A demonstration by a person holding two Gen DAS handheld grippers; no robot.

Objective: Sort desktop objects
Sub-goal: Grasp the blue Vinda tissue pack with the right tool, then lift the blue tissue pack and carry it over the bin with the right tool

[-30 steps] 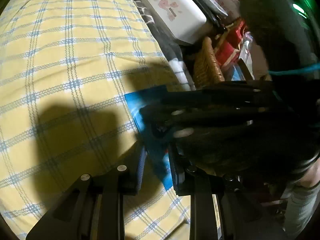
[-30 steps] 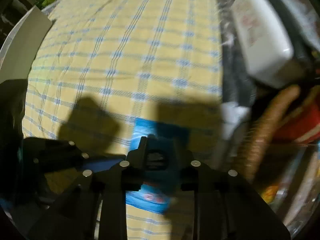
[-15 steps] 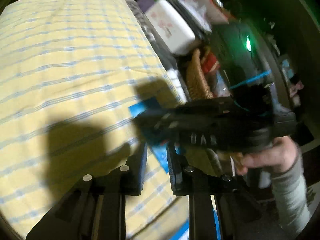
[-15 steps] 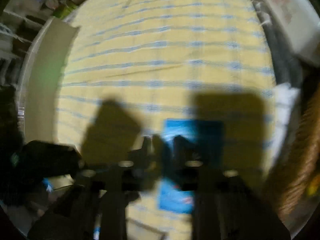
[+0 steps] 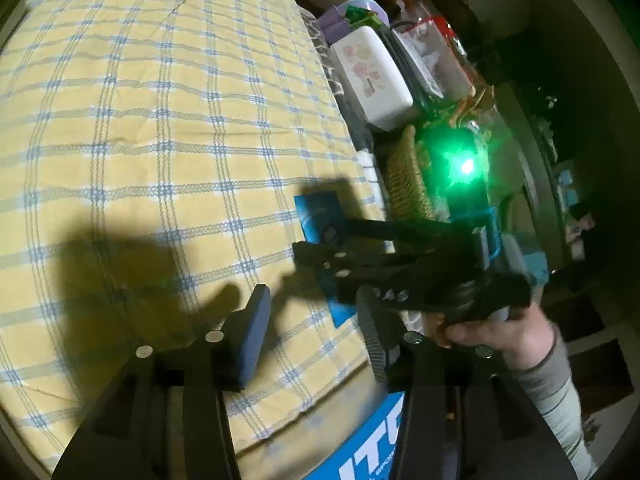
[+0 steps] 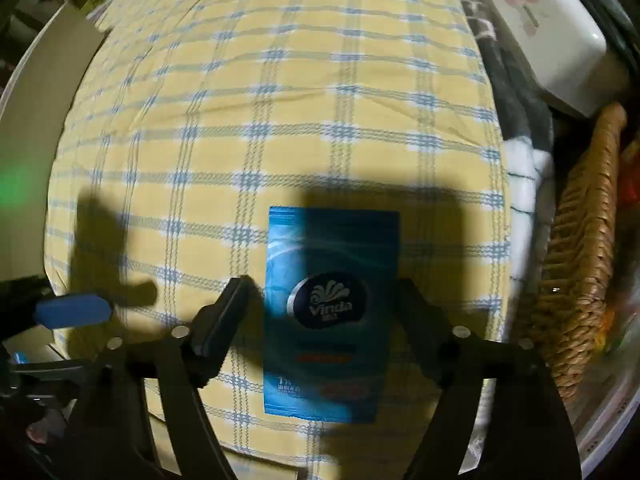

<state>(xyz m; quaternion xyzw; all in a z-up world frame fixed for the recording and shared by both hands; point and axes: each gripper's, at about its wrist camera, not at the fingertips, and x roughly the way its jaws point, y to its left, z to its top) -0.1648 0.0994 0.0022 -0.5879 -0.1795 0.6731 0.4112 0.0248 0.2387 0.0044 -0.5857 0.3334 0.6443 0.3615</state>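
Observation:
A blue Vinda tissue pack (image 6: 328, 312) lies flat on the yellow checked tablecloth (image 6: 280, 120) near its front right corner. My right gripper (image 6: 320, 316) is open above it, fingers apart on either side, not touching it. In the left wrist view the pack (image 5: 320, 216) is partly hidden behind the right gripper (image 5: 316, 252). My left gripper (image 5: 312, 332) is open and empty over the cloth's front edge, to the left of the pack.
A woven basket (image 6: 580, 260) stands right of the table, with a white flowered box (image 6: 540, 32) behind it. A folded white cloth (image 6: 528, 200) lies at the table's right edge. A white board (image 6: 36, 120) stands at the left. A blue printed box (image 5: 376, 444) sits below the front edge.
Both grippers have opened. The right gripper let go of the tissue pack, which now lies flat on the cloth. The left gripper pulled back toward the front edge.

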